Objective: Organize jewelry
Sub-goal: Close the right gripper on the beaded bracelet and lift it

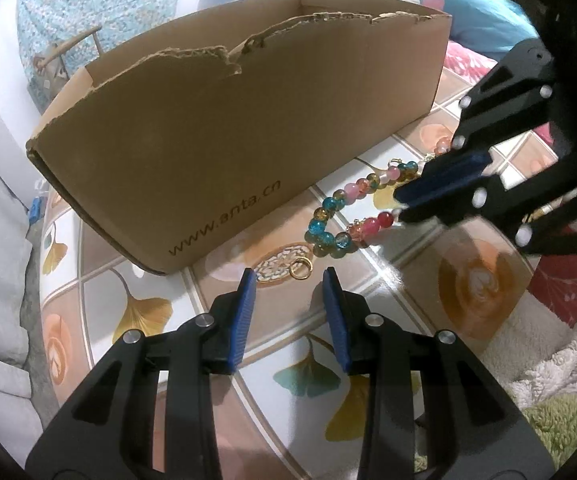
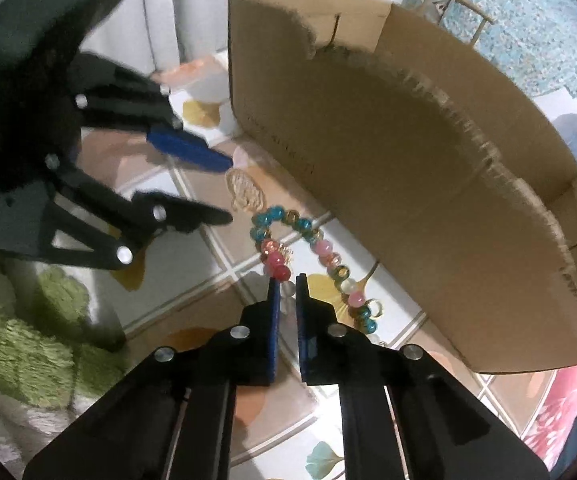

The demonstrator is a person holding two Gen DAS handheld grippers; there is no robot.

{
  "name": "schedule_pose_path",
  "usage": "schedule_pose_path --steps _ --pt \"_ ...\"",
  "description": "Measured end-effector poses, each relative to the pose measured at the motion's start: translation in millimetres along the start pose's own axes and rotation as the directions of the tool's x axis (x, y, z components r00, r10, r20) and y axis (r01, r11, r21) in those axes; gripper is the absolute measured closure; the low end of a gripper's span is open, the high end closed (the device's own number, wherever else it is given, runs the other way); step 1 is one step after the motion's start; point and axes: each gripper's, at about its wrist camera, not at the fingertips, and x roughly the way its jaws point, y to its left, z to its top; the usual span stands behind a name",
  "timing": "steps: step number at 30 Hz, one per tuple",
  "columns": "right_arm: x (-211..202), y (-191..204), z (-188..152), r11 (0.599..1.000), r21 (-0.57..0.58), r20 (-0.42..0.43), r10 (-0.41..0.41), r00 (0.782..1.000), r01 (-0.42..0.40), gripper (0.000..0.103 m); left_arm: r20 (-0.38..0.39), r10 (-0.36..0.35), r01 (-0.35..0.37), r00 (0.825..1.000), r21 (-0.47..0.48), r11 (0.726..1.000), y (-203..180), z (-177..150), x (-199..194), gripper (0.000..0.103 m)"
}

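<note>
1. Left wrist view: The job looks like it has only just begun. The bead bracelet [image 1: 340, 216] lies on the table [image 1: 416, 276] in the middle right of the frame, not in the cardboard box [image 1: 224, 152]. The box stands just behind it, in the upper middle, and as far as I can see nothing has gone into it; its inside is mostly hidden.

2. Same view: A small gold ring [image 1: 301, 271] lies on the table too, near the low end of the bracelet. The left tool [image 1: 290, 280] is at the bottom middle. Its two blue pads are wide apart and hold nothing. The ring sits just in front of the gap between the tips.

3. Same view: The right tool [image 1: 402, 203] comes in from the right edge. Its tips are at the red bead end of the bracelet. The two pads look close together there.

4. Right wrist view: Here the bracelet [image 2: 300, 248] curves up the middle of the frame, with the box [image 2: 428, 184] close on its right side. The right tool [image 2: 287, 280] is at the bottom middle. Its pads are nearly shut, with a thin gap. A pale bead seems to sit in that gap, just below the red bead, so I think it is pinching the bracelet, but I cannot be sure.

5. Same view: The left tool [image 2: 230, 188] is at the middle left, a bit blurry, wide open and holding nothing. I cannot find the gold ring here. What is left, I think: lift the bracelet and the ring and put them into the box.
</note>
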Motion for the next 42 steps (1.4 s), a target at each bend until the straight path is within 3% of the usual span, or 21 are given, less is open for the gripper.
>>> schedule_pose_path --steps 6,11,14,16,18,23,25,26,42 --pt "-25.9 -18.4 1.6 0.996 0.088 0.066 -0.019 0.998 0.013 0.103 0.002 -0.001 0.001 1.000 0.001 1.000 -0.2 -2.5 -0.5 0.070" --pt "-18.9 -6.3 -4.4 0.995 0.090 0.027 0.031 0.999 -0.034 0.103 0.001 -0.001 0.001 1.000 -0.004 1.000 1.0 -2.4 1.1 0.070" --pt "-5.2 4.5 -5.2 0.999 0.037 -0.004 0.031 1.000 -0.031 0.096 0.001 0.004 -0.004 1.000 -0.002 1.000 -1.0 -3.0 1.0 0.070" --pt "1.6 6.9 -4.2 0.999 0.026 -0.011 0.048 0.999 -0.048 0.084 0.002 0.006 -0.006 1.000 -0.001 1.000 -2.1 -3.7 1.1 0.070" --pt "4.5 7.6 -3.1 0.999 0.010 -0.019 0.049 0.999 -0.049 0.081 0.001 0.008 -0.008 1.000 -0.001 1.000 -3.5 -4.6 1.0 0.070" --pt "13.5 7.9 -1.7 0.997 -0.015 -0.070 0.078 0.994 -0.080 0.082 0.001 0.010 -0.010 1.000 -0.001 1.000 -4.9 -5.3 1.1 0.070" --pt "8.9 8.2 -2.6 0.996 -0.015 -0.068 0.084 0.994 -0.085 0.093 0.001 0.010 -0.010 1.000 -0.003 1.000 -5.1 -5.6 1.0 0.070" --pt "7.1 8.8 -2.4 0.997 -0.020 -0.067 0.072 0.995 -0.074 0.093 0.001 0.009 -0.009 1.000 -0.004 1.000 -5.1 -5.8 0.7 0.070" --pt "-75.2 -29.6 -3.5 0.987 0.149 0.099 -0.073 0.992 0.058 0.094 0.005 0.008 -0.008 1.000 -0.005 1.000 0.0 -10.3 -1.4 0.070"
